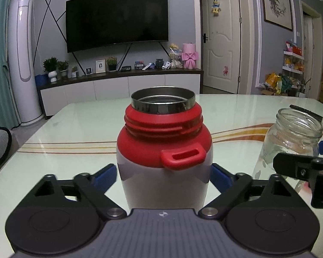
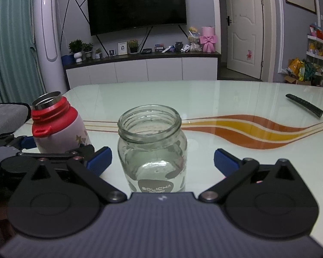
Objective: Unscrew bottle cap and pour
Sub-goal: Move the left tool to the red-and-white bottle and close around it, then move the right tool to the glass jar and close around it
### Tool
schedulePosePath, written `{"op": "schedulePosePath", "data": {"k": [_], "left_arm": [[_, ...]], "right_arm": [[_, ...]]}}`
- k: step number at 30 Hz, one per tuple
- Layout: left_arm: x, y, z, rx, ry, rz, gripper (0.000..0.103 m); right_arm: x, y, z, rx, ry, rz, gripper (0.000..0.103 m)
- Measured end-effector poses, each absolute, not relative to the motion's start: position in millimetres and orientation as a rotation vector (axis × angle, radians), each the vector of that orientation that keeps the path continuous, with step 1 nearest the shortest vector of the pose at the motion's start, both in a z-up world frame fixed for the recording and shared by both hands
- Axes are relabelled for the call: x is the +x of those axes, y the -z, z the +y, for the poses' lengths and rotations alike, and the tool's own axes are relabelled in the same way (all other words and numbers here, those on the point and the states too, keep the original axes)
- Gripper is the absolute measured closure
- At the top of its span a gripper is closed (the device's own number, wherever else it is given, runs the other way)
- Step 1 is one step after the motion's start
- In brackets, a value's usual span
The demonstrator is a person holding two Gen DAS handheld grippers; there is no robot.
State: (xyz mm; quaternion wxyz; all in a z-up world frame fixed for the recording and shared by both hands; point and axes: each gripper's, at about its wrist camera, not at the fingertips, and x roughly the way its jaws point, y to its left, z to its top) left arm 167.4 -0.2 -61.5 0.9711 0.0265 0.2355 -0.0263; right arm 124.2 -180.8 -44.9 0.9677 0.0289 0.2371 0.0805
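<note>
A white bottle with a red threaded neck and a steel rim [image 1: 164, 150] stands upright on the table with no cap on it. My left gripper [image 1: 164, 177] is shut on its body, blue pads on both sides. The bottle also shows in the right wrist view [image 2: 58, 126], at the left. A clear glass jar [image 2: 152, 146] stands open between the fingers of my right gripper [image 2: 162, 161], which is open with a gap on each side of the jar. The jar also shows in the left wrist view [image 1: 290, 137], at the right. No cap is in view.
The glass table [image 2: 226, 99] has orange and yellow stripes. A dark remote control [image 2: 304, 105] lies at the far right. A grey cushion [image 2: 4, 118] sits beyond the left table edge. A TV cabinet [image 2: 140, 68] stands behind the table.
</note>
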Motion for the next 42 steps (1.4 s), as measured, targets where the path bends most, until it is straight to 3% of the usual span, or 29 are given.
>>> {"op": "schedulePosePath", "data": {"k": [31, 42], "left_arm": [[156, 62, 0, 0.045, 0.085, 0.488, 0.020], [143, 60, -1, 0.042, 0.081, 0.424, 0.011]], "right_arm": [[126, 44, -181, 0.051, -0.156, 0.468, 0.000], [129, 41, -182, 0.048, -0.152, 0.467, 0.000]]}}
